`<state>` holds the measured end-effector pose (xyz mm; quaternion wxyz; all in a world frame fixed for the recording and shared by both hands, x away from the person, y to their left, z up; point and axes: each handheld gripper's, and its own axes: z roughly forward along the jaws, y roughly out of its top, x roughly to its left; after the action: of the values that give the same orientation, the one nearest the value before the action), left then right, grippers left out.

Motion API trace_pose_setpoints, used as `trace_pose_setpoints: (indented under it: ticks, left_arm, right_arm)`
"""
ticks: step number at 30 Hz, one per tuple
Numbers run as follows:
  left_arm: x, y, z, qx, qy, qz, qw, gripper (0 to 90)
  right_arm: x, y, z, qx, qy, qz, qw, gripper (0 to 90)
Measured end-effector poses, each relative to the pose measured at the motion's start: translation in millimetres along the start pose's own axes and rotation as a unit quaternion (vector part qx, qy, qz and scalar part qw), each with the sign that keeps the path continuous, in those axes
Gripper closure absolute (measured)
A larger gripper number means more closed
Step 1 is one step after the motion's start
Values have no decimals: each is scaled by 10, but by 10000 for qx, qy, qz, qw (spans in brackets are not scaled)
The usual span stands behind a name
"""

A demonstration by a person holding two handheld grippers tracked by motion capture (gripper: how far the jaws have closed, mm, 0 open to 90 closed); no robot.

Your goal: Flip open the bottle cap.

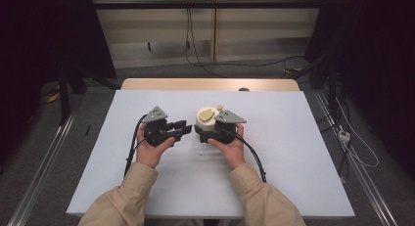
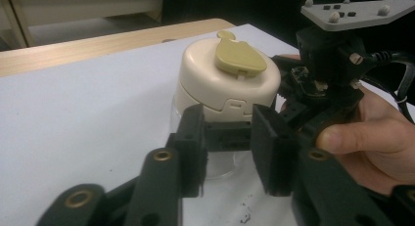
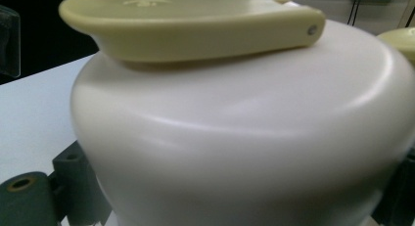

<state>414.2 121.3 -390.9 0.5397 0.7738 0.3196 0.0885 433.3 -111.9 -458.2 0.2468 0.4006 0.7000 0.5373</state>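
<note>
The cream jar (image 1: pixel 207 119) stood upright on the white tabletop (image 1: pixel 274 152), near its middle, with a yellow-green flap (image 2: pixel 240 57) lying flat on its lid. The right gripper (image 1: pixel 211 133) grasped the jar from the near right side. The left gripper (image 1: pixel 183 128) was just left of the jar, its jaws partly closed with nothing between them.

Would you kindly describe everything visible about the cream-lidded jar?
The jar stands upright on the white table. Its domed cream lid looks like smooth plastic, with an olive flip tab lying flat on top and a small latch at the front. Below is a clear body. The right tongs flank it; the left tongs sit just short of it.
</note>
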Motion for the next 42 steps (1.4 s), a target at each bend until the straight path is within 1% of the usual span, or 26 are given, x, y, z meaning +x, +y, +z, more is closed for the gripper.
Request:
trace_pose_setpoints:
  ticks: [2, 5, 6, 7, 9, 10, 13, 14, 16, 18, 20, 25, 27, 34, 36, 38, 42]
  left_arm:
    - [3, 12, 13, 12, -37, -11, 10000, 702]
    - [0, 36, 29, 40, -71, 31, 10000, 754]
    - [-3, 42, 37, 40, -89, 15, 10000, 773]
    - [-4, 51, 41, 74, -93, 53, 9999, 798]
    - [-7, 58, 48, 69, -102, 48, 9999, 844]
    - [-5, 73, 59, 65, -160, 41, 9998, 859]
    - [-2, 88, 76, 52, -178, 14, 9998, 898]
    - [-1, 91, 83, 44, -178, 2, 9998, 900]
    - [-4, 96, 92, 51, -133, 51, 9999, 900]
    - [-7, 101, 102, 40, -145, 11, 9999, 900]
    - [-13, 113, 112, 89, -116, 13, 9999, 900]
    - [-31, 158, 146, 164, -124, -8, 9998, 900]
    - [-41, 177, 165, 243, -114, 28, 9996, 900]
    - [-50, 199, 209, 357, -100, 47, 9993, 900]
    - [-47, 203, 214, 322, -93, 18, 9994, 900]
    - [-43, 211, 213, 327, -62, 20, 9994, 900]
    - [-48, 222, 226, 334, -69, 43, 9994, 900]
  right_arm:
    - [1, -1, 0, -3, 2, 11, 10000, 64]
    - [0, 0, 1, -2, 2, 14, 10000, 64]
    - [0, 0, 1, -1, 3, 5, 10000, 64]
    - [0, 1, 1, 3, 5, 10, 10000, 64]
    - [0, 0, 1, -4, 4, 9, 10000, 64]
    - [-1, 0, 1, -5, 5, 8, 10000, 64]
    - [-1, 1, 1, 5, 7, 5, 10000, 64]
    - [-2, 1, 0, 8, 13, 5, 10000, 64]
    - [-2, 2, 1, 10, 13, -6, 10000, 64]
    - [-3, 2, 1, 3, 11, 1, 10000, 64]
    - [-3, 2, 2, 5, 11, -3, 10000, 64]
    - [-3, 4, 3, 13, 15, -9, 10000, 64]
    - [-4, 2, 3, 3, 20, -6, 10000, 64]
    - [-4, 3, 3, 13, 19, -10, 10000, 64]
    - [-4, 3, 3, 13, 19, -12, 10000, 64]
    - [-4, 3, 3, 14, 19, -11, 10000, 64]
    - [-4, 3, 3, 16, 22, -12, 10000, 64]
